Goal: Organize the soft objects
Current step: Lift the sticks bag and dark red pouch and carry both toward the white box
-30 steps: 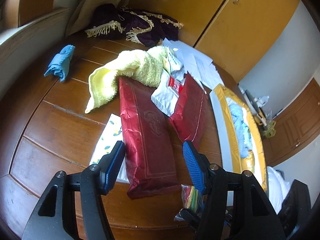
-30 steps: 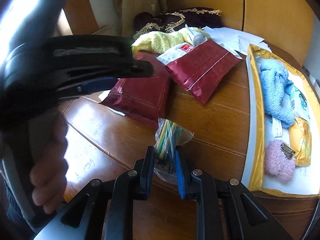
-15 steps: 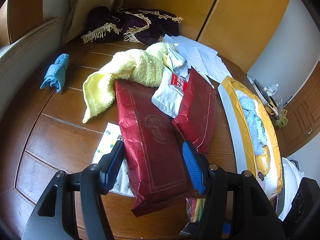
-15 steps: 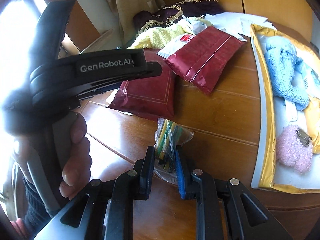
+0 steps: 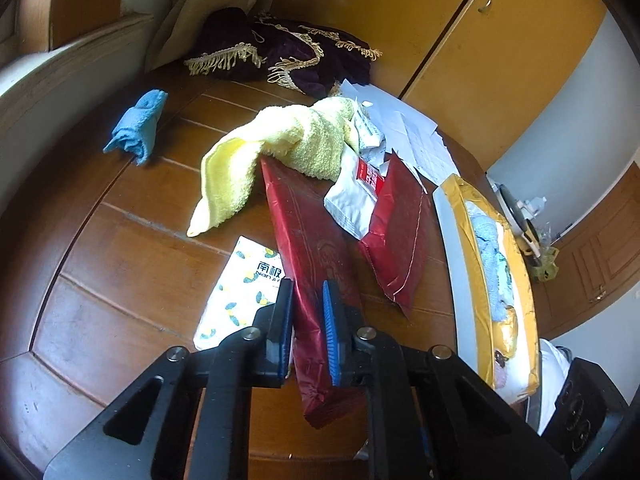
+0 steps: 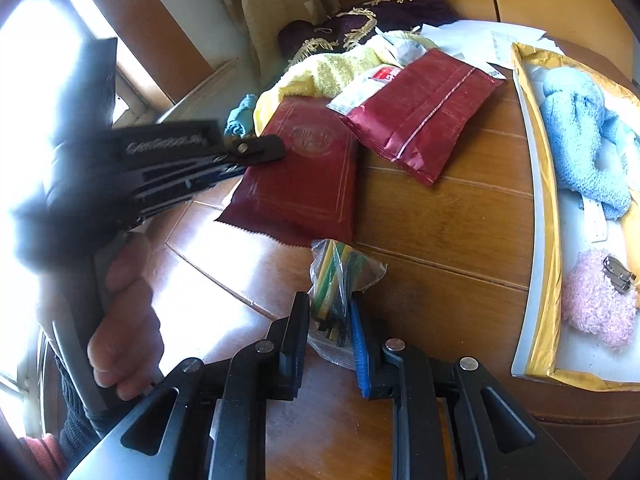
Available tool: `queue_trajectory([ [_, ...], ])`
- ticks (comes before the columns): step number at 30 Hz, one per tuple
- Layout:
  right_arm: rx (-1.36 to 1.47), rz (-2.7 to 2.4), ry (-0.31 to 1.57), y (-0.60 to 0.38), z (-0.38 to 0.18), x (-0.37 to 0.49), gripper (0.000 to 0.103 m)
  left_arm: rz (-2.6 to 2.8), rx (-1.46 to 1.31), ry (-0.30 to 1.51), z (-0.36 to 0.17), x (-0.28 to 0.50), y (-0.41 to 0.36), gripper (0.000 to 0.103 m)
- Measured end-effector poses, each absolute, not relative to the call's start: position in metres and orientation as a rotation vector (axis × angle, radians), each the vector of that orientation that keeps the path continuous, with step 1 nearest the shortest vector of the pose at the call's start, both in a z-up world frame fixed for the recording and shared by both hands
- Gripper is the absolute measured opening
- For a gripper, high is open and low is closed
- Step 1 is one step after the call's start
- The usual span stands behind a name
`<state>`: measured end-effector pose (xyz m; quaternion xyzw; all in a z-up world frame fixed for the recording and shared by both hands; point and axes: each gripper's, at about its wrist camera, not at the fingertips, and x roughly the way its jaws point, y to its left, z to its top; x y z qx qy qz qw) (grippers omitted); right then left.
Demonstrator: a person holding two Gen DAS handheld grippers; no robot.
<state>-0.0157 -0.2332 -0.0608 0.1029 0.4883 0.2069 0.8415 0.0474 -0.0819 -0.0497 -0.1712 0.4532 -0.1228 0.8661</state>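
A long dark-red foil packet (image 5: pixel 304 240) lies on the wooden table, and my left gripper (image 5: pixel 308 312) is shut on its near end, which is pinched up between the pads. A yellow towel (image 5: pixel 280 148) drapes over its far end. In the right wrist view the same packet (image 6: pixel 308 176) lies flat with the left gripper's tip (image 6: pixel 260 152) at its left edge. My right gripper (image 6: pixel 328 328) is shut on a clear bag of coloured strips (image 6: pixel 340 276) near the table's front. A light-blue cloth (image 6: pixel 580 136) and a pink fluffy item (image 6: pixel 596 300) lie in the gold-rimmed tray (image 6: pixel 536 200).
A second red packet (image 5: pixel 400 232) and a white sachet (image 5: pixel 356 200) overlap the first. A lemon-print tissue pack (image 5: pixel 240 292) lies left of it, a blue cloth (image 5: pixel 138 128) far left. Purple fringed fabric (image 5: pixel 280 52) and papers (image 5: pixel 408 128) fill the back.
The left gripper went from wide open around the red packet to shut on its near end. The right gripper kept its hold on the clear bag.
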Motion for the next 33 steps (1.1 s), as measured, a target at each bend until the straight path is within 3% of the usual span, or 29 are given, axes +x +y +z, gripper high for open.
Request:
queue_trajectory([
  [33, 0.235, 0.402, 0.927, -0.248, -0.025, -0.028, 0.017, -0.364, -0.486, 0.792, 0.016, 0.006, -0.063, 0.005],
])
